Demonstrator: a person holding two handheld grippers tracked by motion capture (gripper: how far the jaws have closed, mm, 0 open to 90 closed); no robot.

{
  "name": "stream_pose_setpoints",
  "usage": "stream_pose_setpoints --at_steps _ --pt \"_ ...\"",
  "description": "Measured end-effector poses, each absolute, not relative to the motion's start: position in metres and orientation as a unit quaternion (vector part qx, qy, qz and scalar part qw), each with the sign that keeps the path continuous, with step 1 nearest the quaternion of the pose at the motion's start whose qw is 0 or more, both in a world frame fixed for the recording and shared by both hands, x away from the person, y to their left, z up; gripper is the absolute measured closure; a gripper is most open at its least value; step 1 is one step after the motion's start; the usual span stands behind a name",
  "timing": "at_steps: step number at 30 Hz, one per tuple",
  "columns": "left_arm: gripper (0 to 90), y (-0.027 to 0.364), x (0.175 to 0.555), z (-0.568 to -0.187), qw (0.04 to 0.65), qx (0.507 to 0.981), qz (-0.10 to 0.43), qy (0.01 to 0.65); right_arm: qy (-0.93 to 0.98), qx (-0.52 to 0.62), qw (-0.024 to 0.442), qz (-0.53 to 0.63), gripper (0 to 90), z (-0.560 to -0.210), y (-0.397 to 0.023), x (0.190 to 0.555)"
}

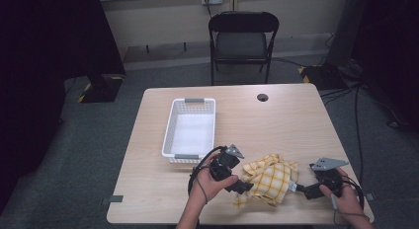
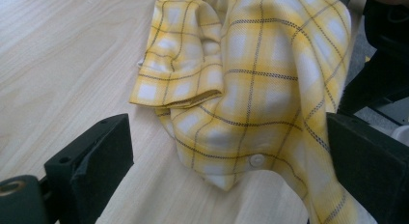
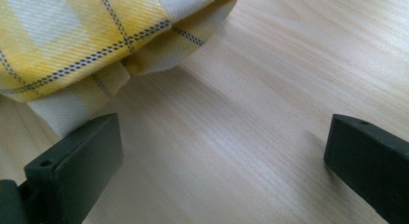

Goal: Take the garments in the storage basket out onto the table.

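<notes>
Straddling the near left edge of the crumpled yellow plaid cloth [image 2: 251, 79], the left claw [image 1: 240, 186] stands wide open with nothing in it; in the left gripper view its two black jaws sit well apart, one over bare wood and the other right against the cloth's hanging fold, with a small white button [image 2: 256, 160] on the hem between them. The cloth lies heaped on the pale wooden tabletop [image 1: 276, 120] near its front edge, between the two claws, its longer run going roughly from the left claw up and across toward the right one. The right claw [image 1: 302, 189] is also spread wide and empty, and in the right gripper view the cloth's rolled edge [image 3: 96, 35] sits up and to one side of its jaws, just above one jaw rather than between them, so the left claw looks the better placed for a first pinch. The white slotted plastic basket [image 1: 170, 135] stands well apart, farther back and to the left. How the cloth is folded underneath, and where its corners lie, cannot be made out.
</notes>
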State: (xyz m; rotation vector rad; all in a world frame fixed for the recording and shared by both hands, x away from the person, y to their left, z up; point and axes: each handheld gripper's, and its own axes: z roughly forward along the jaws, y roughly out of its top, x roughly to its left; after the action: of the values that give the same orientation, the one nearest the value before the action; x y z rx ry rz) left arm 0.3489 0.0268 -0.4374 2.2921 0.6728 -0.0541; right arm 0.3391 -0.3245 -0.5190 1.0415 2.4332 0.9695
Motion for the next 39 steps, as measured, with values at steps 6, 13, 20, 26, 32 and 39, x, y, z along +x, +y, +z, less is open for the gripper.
stream_pose_setpoints --at_steps 6,13,20,26,32,39 --pt "4.8 0.033 0.347 -0.433 0.378 0.888 -0.020 0.260 0.852 0.365 0.161 0.339 0.0 -0.519 -0.325 0.339" --pt "4.7 0.045 0.346 -0.429 0.386 0.883 -0.014 0.267 0.852 0.365 0.161 0.340 0.0 -0.519 -0.325 0.339" --pt "4.4 0.059 0.344 -0.432 0.384 0.880 -0.002 0.281 0.852 0.365 0.161 0.339 0.0 -0.519 -0.325 0.339" --pt "4.4 0.069 0.341 -0.438 0.390 0.875 0.007 0.286 0.852 0.365 0.161 0.339 0.0 -0.519 -0.325 0.339" --pt "4.4 0.080 0.338 -0.445 0.395 0.870 0.011 0.295 0.852 0.365 0.161 0.339 0.0 -0.519 -0.325 0.339" --pt "4.4 0.086 0.334 -0.449 0.402 0.866 0.015 0.298 0.852 0.365 0.161 0.339 0.0 -0.519 -0.325 0.339"
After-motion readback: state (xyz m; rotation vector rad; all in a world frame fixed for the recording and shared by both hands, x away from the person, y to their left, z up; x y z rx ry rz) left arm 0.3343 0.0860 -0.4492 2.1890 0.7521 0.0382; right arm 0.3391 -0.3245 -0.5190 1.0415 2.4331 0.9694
